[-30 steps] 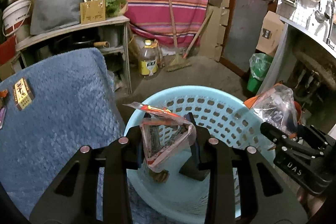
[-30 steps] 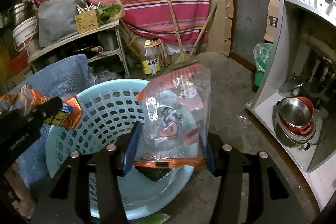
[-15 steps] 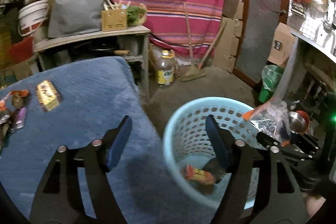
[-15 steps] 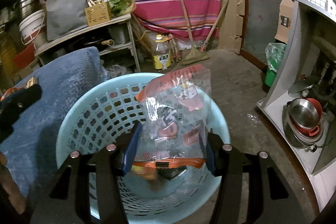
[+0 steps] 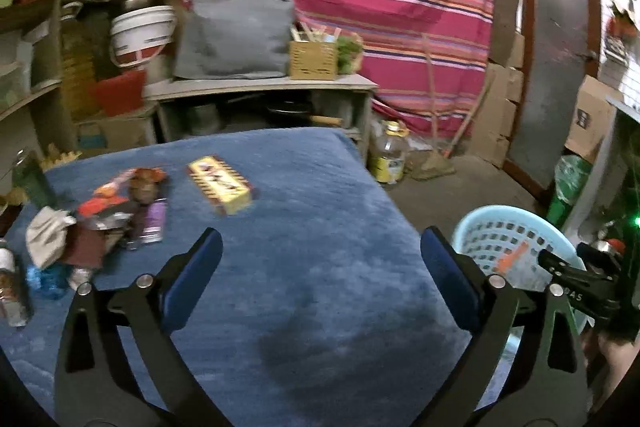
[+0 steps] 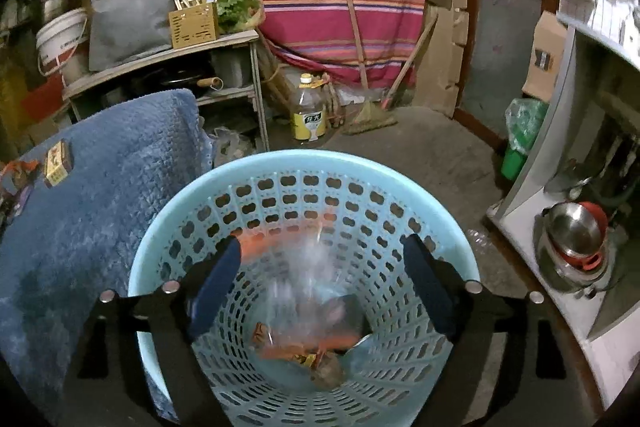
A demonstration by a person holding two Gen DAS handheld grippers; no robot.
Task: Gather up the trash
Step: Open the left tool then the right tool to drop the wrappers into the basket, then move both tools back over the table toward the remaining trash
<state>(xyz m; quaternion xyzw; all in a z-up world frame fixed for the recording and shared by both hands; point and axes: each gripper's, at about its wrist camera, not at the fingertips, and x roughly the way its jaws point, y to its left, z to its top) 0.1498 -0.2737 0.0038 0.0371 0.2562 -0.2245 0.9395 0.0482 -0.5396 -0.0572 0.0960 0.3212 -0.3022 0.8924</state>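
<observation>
Blue-blanketed counter (image 5: 320,267) now fills the left tool's (image 5: 320,259) view, jaws open and empty; right tool (image 6: 320,279) has spread, its clear bag (image 6: 304,291) falling into the basket (image 6: 400,179), leaving the wrapper pile (image 5: 112,219) next.

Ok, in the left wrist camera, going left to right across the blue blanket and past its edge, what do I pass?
Wrapper pile → yellow box → oil bottle → light blue basket → right gripper.

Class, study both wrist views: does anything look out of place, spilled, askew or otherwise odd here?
Yes. A heap of wrappers and scraps still litters the blue blanket, with a yellow box lying askew nearby. A clear bag shows blurred between the open right gripper jaws, over the basket.
</observation>
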